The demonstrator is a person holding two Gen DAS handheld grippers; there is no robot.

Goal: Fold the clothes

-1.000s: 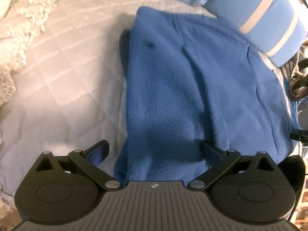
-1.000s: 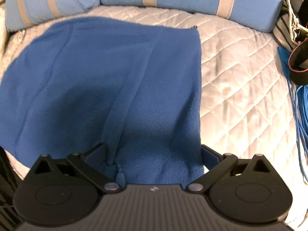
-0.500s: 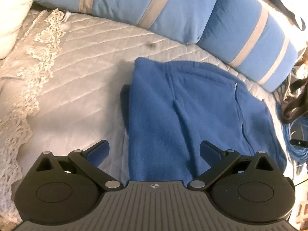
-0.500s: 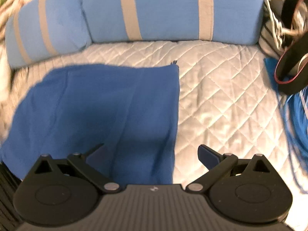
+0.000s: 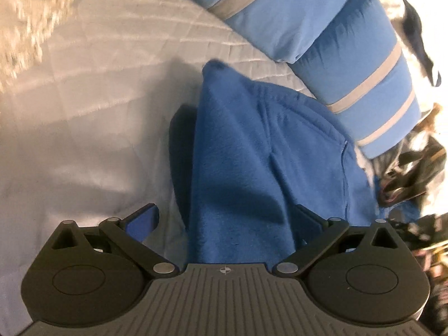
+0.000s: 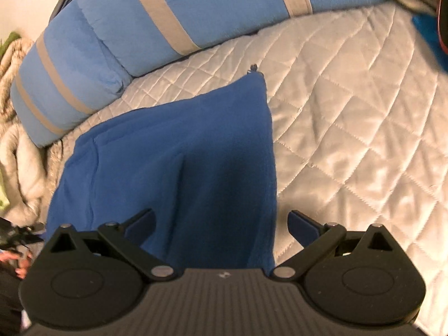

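Blue fleece garment (image 5: 238,151) on bed (image 5: 84,112) near pillows (image 5: 350,70), apparently folded once | left gripper (image 5: 226,221), right gripper (image 6: 221,224): fingers wide, holding nothing | further folds remain.

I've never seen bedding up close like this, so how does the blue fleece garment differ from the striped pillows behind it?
The blue fleece garment is deep blue and plain; the striped pillows are lighter blue with tan bands. The garment lies flat and limp on the quilted bedspread, while the pillows are plump and bulky. The garment looks fuzzy, the pillows smooth. Both are blue and rest on the bedspread.
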